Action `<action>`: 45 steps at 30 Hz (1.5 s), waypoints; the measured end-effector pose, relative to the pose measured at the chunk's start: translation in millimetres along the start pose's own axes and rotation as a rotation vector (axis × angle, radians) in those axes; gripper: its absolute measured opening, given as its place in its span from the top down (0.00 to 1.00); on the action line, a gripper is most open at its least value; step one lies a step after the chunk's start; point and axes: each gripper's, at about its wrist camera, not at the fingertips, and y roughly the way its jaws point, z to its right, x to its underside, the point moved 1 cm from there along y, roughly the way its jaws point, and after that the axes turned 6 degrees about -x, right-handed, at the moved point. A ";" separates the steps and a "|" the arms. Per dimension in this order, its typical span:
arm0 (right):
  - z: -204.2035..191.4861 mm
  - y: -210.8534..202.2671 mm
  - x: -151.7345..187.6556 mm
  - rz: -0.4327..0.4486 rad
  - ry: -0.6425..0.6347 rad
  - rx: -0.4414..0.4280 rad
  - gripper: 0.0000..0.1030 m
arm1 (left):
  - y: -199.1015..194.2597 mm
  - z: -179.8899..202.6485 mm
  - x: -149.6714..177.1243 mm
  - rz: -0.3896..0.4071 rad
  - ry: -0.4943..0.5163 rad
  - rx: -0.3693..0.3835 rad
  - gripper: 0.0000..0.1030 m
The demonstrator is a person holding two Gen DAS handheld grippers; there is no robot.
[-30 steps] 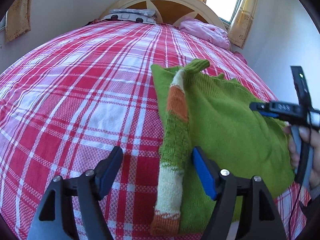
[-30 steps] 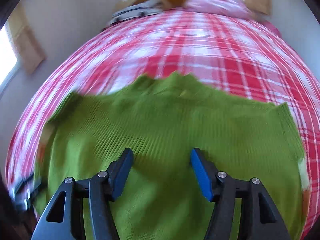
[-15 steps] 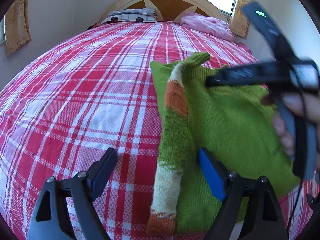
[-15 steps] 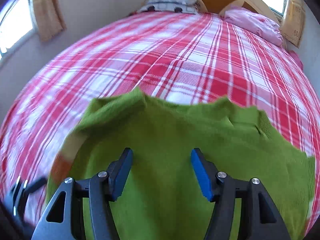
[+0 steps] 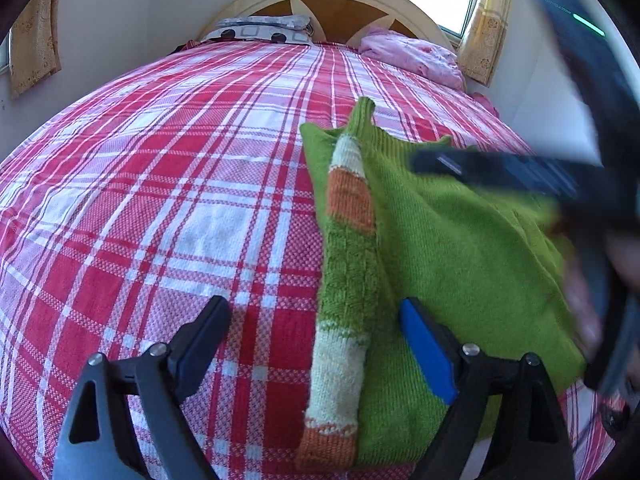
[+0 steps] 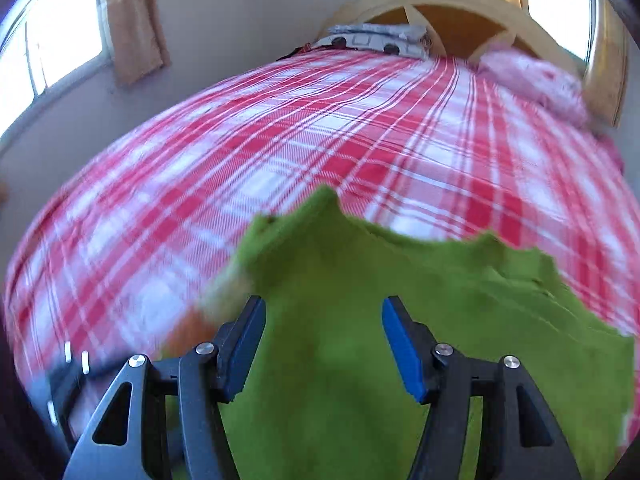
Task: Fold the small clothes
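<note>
Item: green sweater point(image 5: 460, 248), small knit, partly folded. Lies on the plaid bed point(image 5: 160, 200) at its near right corner, well apart from the headboard point(image 5: 332, 4) and both pillows.

Long axis: runs from the bed's near edge toward the headboard. Neck end points to the headboard; hem end lies nearest the cameras.

Sleeve point(image 5: 348, 264): striped orange, cream and green, folded in along the sweater's left margin, parallel to the long axis. Cuff at the near edge, shoulder end away.

Left gripper point(image 5: 314, 344): jaws wide apart, holding nothing. The sleeve's cuff end lies between the fingers; the blue pad is over the green body just right of the sleeve, the other finger over bare bedding.

Right gripper point(image 6: 324, 344): jaws wide apart, holding nothing. Poised over the body of the sweater, seen blurred in both views; whether it touches the knit cannot be told. In the left view it crosses above the sweater's far right part.

Governing relation: the sweater stretches straight ahead of both grippers. The left is nearer the sleeve and left margin, the right nearer the body and right margin.

Judgement: one side appears folded in; the right margin likely comes next, the right gripper being better placed.
</note>
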 end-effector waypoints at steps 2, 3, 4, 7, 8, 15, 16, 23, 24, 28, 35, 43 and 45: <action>-0.8 -25.2 24.8 0.013 -0.062 0.060 0.40 | 1.0 1.0 -0.1 -0.004 0.007 -0.004 0.11; -1.9 -33.4 33.9 0.015 -0.085 0.080 0.40 | 1.1 1.7 -0.1 -0.006 0.013 -0.007 0.11; -2.5 -43.2 47.8 0.010 -0.110 0.106 0.40 | 1.0 2.1 0.3 -0.007 0.017 -0.008 0.10; -0.5 -59.4 80.1 0.007 -0.123 0.139 0.40 | 0.2 2.3 1.8 -0.007 0.019 -0.011 0.10; 2.7 -64.1 94.8 -0.006 -0.113 0.133 0.40 | -0.6 2.3 2.5 -0.008 0.018 -0.012 0.10; 49.0 -97.4 139.9 0.031 0.060 0.051 0.39 | -4.5 6.4 9.2 -0.019 0.045 -0.046 0.05; 56.1 -110.6 143.1 0.063 0.077 0.076 0.39 | -5.6 5.7 10.3 -0.019 0.043 -0.044 0.05; 153.2 -194.8 188.1 0.195 0.354 0.257 0.41 | -13.8 -2.3 16.7 -0.003 -0.002 -0.022 0.05; 164.8 -197.7 193.8 0.190 0.382 0.269 0.42 | -12.6 -0.9 16.2 -0.007 0.003 -0.027 0.05; 197.6 -191.7 211.2 0.146 0.476 0.230 0.58 | -10.0 5.9 16.3 -0.017 0.039 -0.061 0.02; 193.1 -166.3 220.0 0.046 0.444 0.222 0.76 | -14.5 6.9 25.2 -0.034 0.076 -0.113 0.00; 172.0 -203.0 216.8 0.166 0.390 0.302 0.54 | -33.2 -8.3 32.0 -0.030 0.046 -0.027 0.00; 154.3 -203.8 204.2 0.181 0.317 0.274 0.47 | -35.9 -15.6 29.4 -0.017 0.031 -0.026 0.00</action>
